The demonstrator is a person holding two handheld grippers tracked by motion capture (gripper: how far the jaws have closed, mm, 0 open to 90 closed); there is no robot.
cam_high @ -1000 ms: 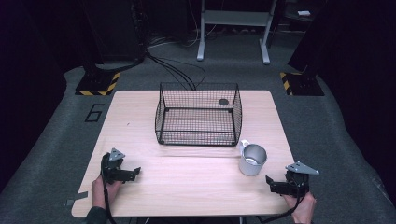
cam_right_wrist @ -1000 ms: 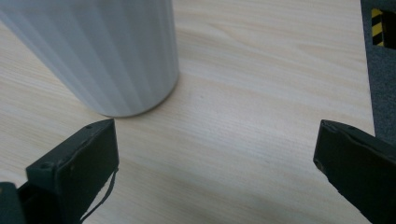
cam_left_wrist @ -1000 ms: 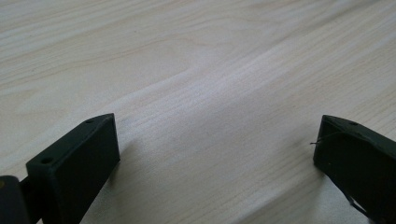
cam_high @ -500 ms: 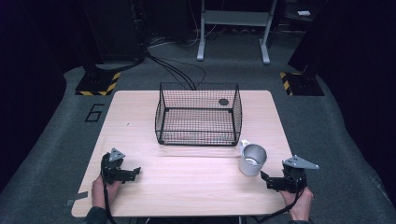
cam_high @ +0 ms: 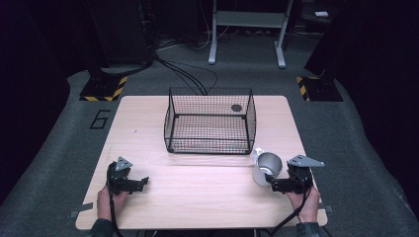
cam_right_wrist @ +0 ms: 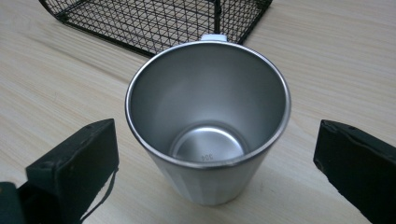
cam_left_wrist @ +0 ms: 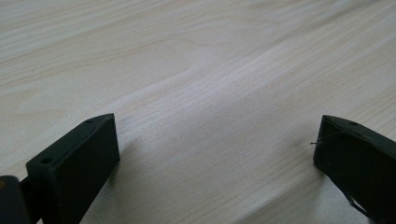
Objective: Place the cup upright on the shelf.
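Between spread right claw (cam_right_wrist: 215, 154) jaws: shiny steel cup (cam_right_wrist: 208, 121); left claw (cam_left_wrist: 215, 154) spread.

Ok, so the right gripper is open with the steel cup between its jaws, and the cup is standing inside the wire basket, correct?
Not quite. The steel cup stands on the table just outside the wire basket, at its near right corner, as the high view shows. The right gripper is indeed open with the cup between its jaws.
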